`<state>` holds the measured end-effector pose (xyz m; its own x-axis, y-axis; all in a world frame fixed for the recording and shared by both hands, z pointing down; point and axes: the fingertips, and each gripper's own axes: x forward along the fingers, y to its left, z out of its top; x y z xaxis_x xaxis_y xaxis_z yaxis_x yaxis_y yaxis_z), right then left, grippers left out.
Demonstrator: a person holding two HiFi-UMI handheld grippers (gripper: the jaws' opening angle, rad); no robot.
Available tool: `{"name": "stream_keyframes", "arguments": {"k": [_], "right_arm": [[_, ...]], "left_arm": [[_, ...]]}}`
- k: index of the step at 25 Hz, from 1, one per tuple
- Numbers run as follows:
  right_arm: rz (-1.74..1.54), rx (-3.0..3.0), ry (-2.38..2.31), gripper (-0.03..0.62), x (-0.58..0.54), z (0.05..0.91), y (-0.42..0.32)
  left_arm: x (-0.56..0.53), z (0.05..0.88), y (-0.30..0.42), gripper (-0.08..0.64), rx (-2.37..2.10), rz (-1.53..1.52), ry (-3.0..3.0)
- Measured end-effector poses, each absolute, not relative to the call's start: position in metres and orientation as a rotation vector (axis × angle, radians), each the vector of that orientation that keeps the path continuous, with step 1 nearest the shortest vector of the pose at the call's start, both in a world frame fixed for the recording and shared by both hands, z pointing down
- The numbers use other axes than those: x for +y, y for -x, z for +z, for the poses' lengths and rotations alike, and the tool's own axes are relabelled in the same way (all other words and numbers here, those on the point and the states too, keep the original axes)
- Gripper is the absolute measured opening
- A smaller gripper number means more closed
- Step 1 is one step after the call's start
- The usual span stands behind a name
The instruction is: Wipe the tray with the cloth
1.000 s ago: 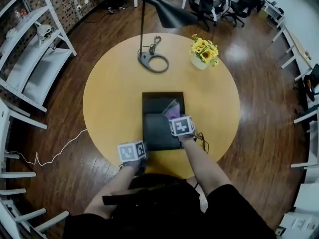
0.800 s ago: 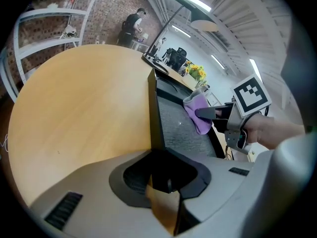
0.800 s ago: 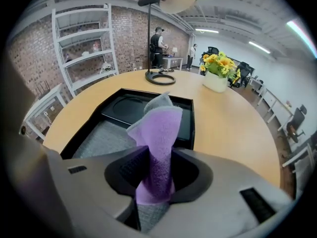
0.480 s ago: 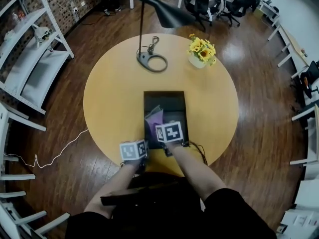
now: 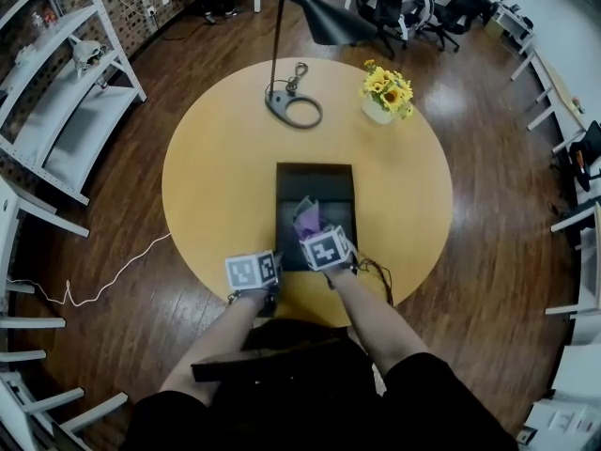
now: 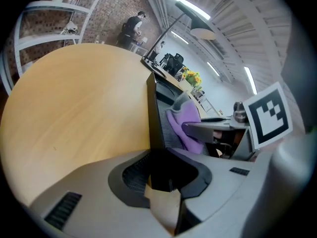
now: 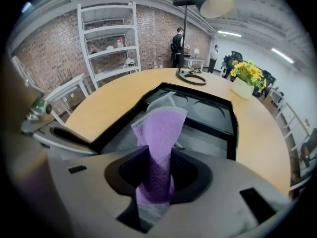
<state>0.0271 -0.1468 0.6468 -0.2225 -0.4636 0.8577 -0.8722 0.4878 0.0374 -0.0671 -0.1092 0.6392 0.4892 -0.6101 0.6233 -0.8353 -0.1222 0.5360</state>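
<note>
**Tray braced, cloth gripped for wiping**

The tray, lying towards the bench's near edge, is clamped at its near left corner by the left hand-held gripper, probably against sliding. The cloth is pinched in the right hand-held gripper over the tray's near end, ready for wiping.

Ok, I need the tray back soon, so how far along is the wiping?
Set-up is done: the left tool clamps the tray by its near left rim, and the right tool grips the purple cloth. In hand: the cloth sits over the tray's near half. Left: the far end lies uncovered, and no frame shows which parts are already clean, so the wipe looks unfinished.
</note>
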Motion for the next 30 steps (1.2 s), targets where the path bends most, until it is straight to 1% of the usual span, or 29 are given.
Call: {"name": "stream_keyframes", "arguments": {"k": [6,13,17,20,25,30], "right_arm": [[0.595,-1.769,-1.121,0.127,-0.139,0.652,-0.088],[0.608,-1.801,-1.104,0.126,-0.141,0.644,-0.087],[0.722,-1.884,-1.145,0.126,-0.139,0.634,-0.074],[0.873,-1.987,-1.088,0.127,-0.122,0.630,-0.042],[0.846,-2.014,-0.952,0.126,-0.104,0.637,0.015],[0.800,-1.999,-0.956,0.127,-0.106,0.650,0.030]], "left_arm": [[-0.109,0.639,0.068,0.092,-1.230,0.318,-1.833],[-0.109,0.639,0.065,0.094,-1.218,0.289,-1.821],[-0.110,0.633,0.076,0.107,-1.134,0.104,-1.807],[-0.105,0.619,0.088,0.107,-1.113,-0.011,-1.791],[-0.099,0.609,0.099,0.107,-1.169,0.004,-1.825],[-0.095,0.611,0.096,0.107,-1.190,0.042,-1.843]]}}
